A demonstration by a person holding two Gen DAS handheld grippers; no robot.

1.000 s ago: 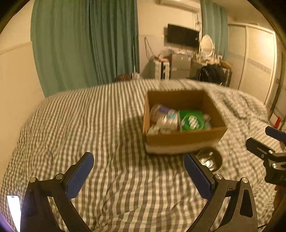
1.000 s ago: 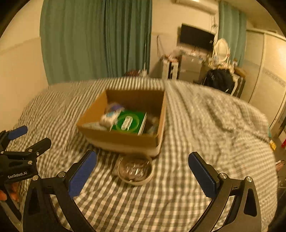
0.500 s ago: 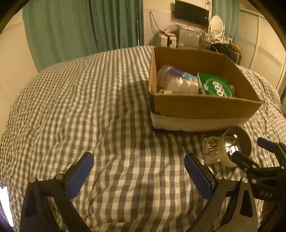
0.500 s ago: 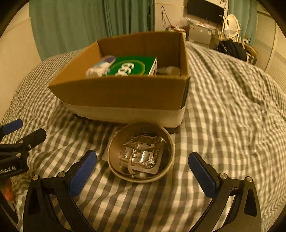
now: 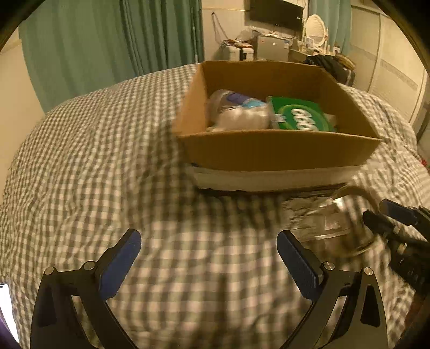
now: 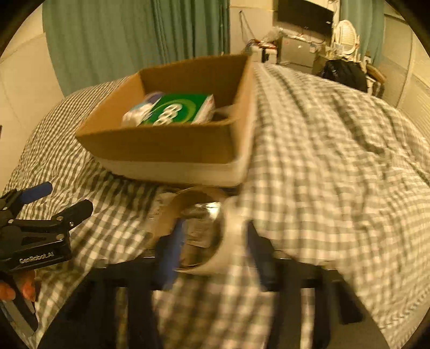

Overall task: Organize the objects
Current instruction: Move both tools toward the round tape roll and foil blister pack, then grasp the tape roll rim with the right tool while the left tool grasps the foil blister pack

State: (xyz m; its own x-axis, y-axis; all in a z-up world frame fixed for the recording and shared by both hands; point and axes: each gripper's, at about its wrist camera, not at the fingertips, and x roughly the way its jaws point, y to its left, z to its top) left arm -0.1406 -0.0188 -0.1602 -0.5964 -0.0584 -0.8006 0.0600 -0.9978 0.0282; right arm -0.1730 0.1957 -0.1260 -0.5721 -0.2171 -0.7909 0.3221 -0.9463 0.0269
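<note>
A pale round bowl (image 6: 233, 241) holding foil blister packs (image 6: 201, 212) sits on the checked bedspread just in front of the cardboard box (image 6: 161, 147). My right gripper (image 6: 213, 231) straddles the bowl's right wall, one finger inside and one outside, the jaws half narrowed. Blur hides whether they touch it. In the left wrist view the bowl (image 5: 330, 222) is at the right, with the right gripper (image 5: 387, 214) against its far side. My left gripper (image 5: 207, 239) hangs open over bare bedspread, left of the bowl. The box (image 5: 268, 153) holds a green packet (image 5: 298, 116) and a clear plastic pack (image 5: 236, 112).
The bed fills both views; green curtains (image 5: 121, 48) hang behind it. A dresser with a mirror (image 5: 314, 24) and a dark bag stands at the back right. A lit phone (image 5: 8, 308) lies at the bed's near left. A person's fingers (image 6: 16, 290) hold the left gripper (image 6: 65, 197).
Both grippers have moved forward and down toward the box and bowl. The right gripper's fingers have narrowed from wide open to either side of the bowl's right wall. The left gripper stays open.
</note>
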